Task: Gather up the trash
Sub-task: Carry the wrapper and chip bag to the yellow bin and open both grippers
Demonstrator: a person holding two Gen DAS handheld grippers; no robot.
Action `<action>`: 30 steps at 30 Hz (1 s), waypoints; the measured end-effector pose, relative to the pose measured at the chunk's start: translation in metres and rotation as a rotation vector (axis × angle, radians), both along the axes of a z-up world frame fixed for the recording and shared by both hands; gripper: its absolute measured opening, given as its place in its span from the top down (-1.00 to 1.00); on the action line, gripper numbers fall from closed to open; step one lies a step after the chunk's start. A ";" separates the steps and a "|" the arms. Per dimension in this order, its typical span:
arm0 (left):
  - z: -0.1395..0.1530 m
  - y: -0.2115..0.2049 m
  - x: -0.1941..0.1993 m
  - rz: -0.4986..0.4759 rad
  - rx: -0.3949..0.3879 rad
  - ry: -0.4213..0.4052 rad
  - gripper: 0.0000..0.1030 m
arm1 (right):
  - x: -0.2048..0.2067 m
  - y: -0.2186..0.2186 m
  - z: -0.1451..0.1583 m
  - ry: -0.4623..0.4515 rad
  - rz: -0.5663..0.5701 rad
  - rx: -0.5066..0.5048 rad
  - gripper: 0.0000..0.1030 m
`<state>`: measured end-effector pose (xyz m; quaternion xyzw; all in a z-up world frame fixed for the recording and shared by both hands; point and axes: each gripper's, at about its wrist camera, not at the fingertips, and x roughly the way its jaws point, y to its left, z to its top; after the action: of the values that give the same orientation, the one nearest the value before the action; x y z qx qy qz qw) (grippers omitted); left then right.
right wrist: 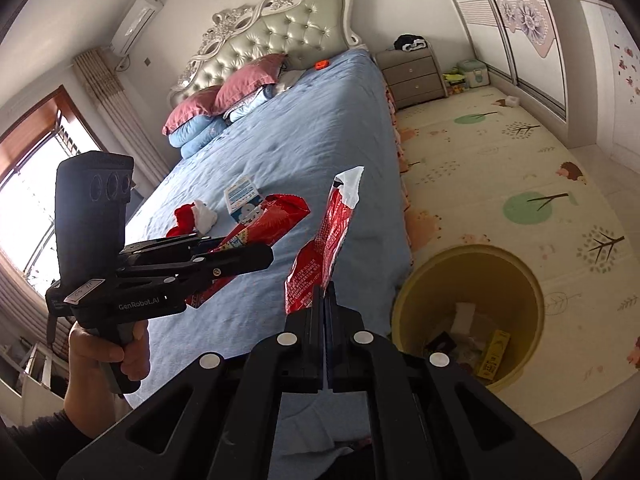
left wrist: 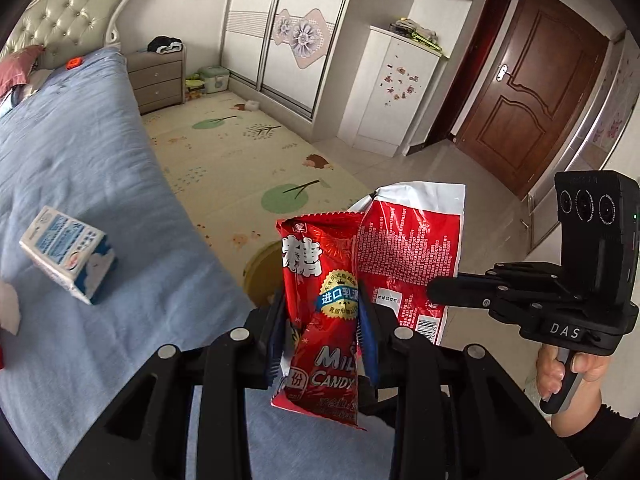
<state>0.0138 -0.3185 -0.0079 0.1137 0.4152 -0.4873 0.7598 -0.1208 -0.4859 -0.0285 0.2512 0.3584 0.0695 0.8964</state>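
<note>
Left gripper [left wrist: 322, 332] fills the bottom of the left wrist view, its blue-padded fingers [left wrist: 369, 344] clamped on a red milk candy bag [left wrist: 316, 320], held upright over the edge of the blue bed sheet [left wrist: 100, 184].

Left to right in that view: small blue-and-white carton [left wrist: 70, 254] lying tilted on the sheet, well apart from the gripper; candy bag in the middle; just behind and right of it, a red-and-white wrapper [left wrist: 412, 248]; far right, the right gripper [left wrist: 436, 290] seen side-on, its tip touching that wrapper, with the holder's hand [left wrist: 568, 372] on the grip. A yellow rim peeks out behind the candy bag on the patterned floor mat [left wrist: 240, 152].

Right wrist view, left to right: left gripper [right wrist: 256, 256] side-on with the hand [right wrist: 108, 344] under it, the candy bag [right wrist: 272, 216] in its tip; behind it on the sheet [right wrist: 300, 140] a red-and-white crumpled piece [right wrist: 196, 216] and the carton [right wrist: 242, 196], near each other. Centre: right gripper [right wrist: 323, 300], jaws together, pinching the bottom edge of the wrapper [right wrist: 332, 236], which stands upright, edge-on. Right: yellow trash bin [right wrist: 528, 280] on the mat [right wrist: 520, 152] just beside the bed, with a yellow box [right wrist: 494, 354], white paper and dark scraps inside. Both held wrappers are in the air, not in the bin.
</note>
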 end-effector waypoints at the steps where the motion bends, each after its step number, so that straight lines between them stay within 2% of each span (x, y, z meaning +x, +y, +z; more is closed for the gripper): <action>1: -0.002 -0.010 -0.001 -0.010 0.004 0.002 0.37 | -0.003 -0.008 -0.003 0.005 -0.015 0.000 0.97; 7: -0.021 -0.068 -0.007 -0.071 0.042 0.023 0.37 | -0.019 -0.048 -0.019 0.043 -0.089 -0.004 0.97; 14: -0.049 -0.113 0.006 -0.068 0.102 0.074 0.36 | -0.022 -0.085 -0.047 0.093 -0.153 0.001 0.97; 22: -0.085 -0.135 0.030 -0.043 0.132 0.171 0.36 | -0.005 -0.101 -0.086 0.148 -0.170 0.054 0.97; 27: -0.091 -0.139 0.035 -0.045 0.126 0.192 0.34 | 0.005 -0.105 -0.096 0.171 -0.169 0.047 0.97; 29: -0.092 -0.140 0.037 -0.038 0.125 0.187 0.23 | 0.009 -0.107 -0.099 0.176 -0.173 0.056 0.96; 30: -0.093 -0.138 0.039 -0.028 0.126 0.191 -0.11 | 0.011 -0.108 -0.101 0.182 -0.177 0.058 0.94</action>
<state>0.0531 -0.4570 -0.1006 0.1199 0.5138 -0.4794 0.7013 -0.1094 -0.5936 -0.1290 0.3127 0.4128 -0.0226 0.8552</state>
